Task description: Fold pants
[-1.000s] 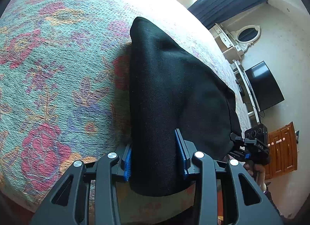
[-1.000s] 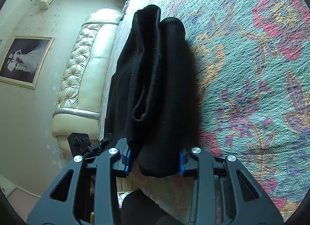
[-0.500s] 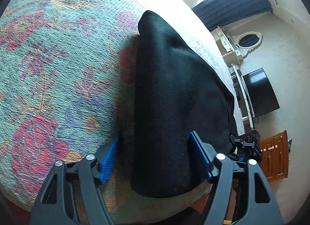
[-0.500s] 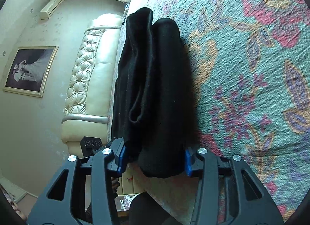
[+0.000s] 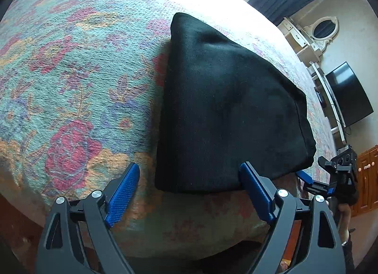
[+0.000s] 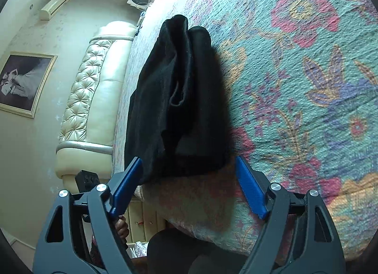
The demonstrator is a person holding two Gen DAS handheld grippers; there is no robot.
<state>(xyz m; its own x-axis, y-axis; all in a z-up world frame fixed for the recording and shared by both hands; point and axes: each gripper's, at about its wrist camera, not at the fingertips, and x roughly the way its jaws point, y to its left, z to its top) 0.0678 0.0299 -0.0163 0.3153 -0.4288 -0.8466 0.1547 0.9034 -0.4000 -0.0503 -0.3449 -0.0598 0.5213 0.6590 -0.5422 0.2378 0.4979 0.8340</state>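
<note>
A bed covered with a teal woven bedspread (image 5: pixel 70 80) patterned in pink and orange flowers is seen in both wrist views. In the left wrist view, the left gripper (image 5: pixel 190 170), black-framed with blue ribbed pads (image 5: pixel 121 193), is seen at the bottom, its jaws spread wide and opening. The near edge of the folded black fabric pants (image 5: pixel 226 108) lies between the fingertips, but neither pad presses on the cloth; the left pad stands clear of it over the bedspread, while the right pad sits just at the cloth's edge. The pants are laid flat near the bed's near edge as a thick folded bundle. Further right in that view, the right gripper (image 5: pixel 307 177) is partly seen beyond the bundle's corner, with a dark flat television (image 5: pixel 347 97) and a white oval-mirrored dresser (image 5: pixel 316 35) against the wall behind it.

In the right wrist view, a cream tufted headboard (image 6: pixel 94 90) and a gold-framed picture (image 6: pixel 23 82) are seen at left. The folded pants are shown end-on, their stacked layers visible, resting on the bedspread. The right gripper's jaws are likewise opening, with the bundle's near end between the blue pads and neither pad pressing on it.
</note>
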